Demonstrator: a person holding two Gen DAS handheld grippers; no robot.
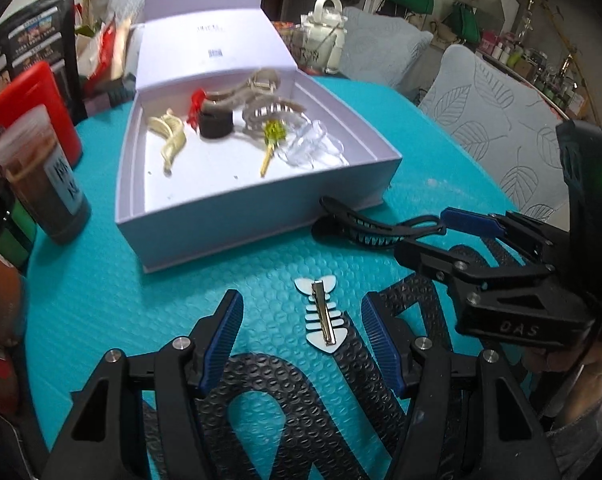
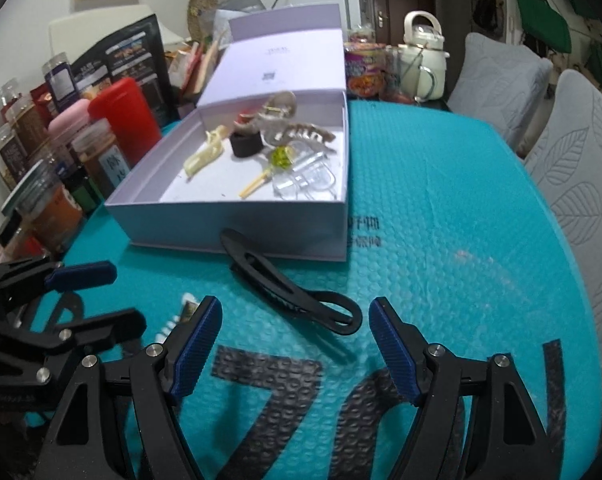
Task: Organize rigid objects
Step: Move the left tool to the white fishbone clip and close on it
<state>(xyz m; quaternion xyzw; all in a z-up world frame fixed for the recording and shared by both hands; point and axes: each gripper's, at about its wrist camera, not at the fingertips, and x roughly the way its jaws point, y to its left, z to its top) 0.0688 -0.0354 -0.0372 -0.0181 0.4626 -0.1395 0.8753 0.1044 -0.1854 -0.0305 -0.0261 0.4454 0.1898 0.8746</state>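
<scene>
A white fishbone hair clip [image 1: 321, 314] lies on the teal mat [image 1: 229, 280] between the fingers of my left gripper [image 1: 301, 340], which is open and not touching it. A black hair clip [image 2: 289, 292] rests just in front of the white box [image 2: 237, 236]. Its loop end points into the gap of my open right gripper [image 2: 299, 334], and the pads stay clear of it. The box [image 1: 261, 208] stands with its lid up and holds several hair clips. From the left wrist view the right gripper [image 1: 433, 236] hovers by the black clip [image 1: 377, 228]. The left gripper [image 2: 113, 296] partly hides the fishbone clip [image 2: 177, 318].
Jars and a red canister [image 1: 37, 108] crowd the mat's left edge. A white kettle [image 2: 421, 60] stands behind the box. Chairs with grey leaf-pattern cushions [image 2: 573, 184] line the right side. Large black letters are printed on the mat near me.
</scene>
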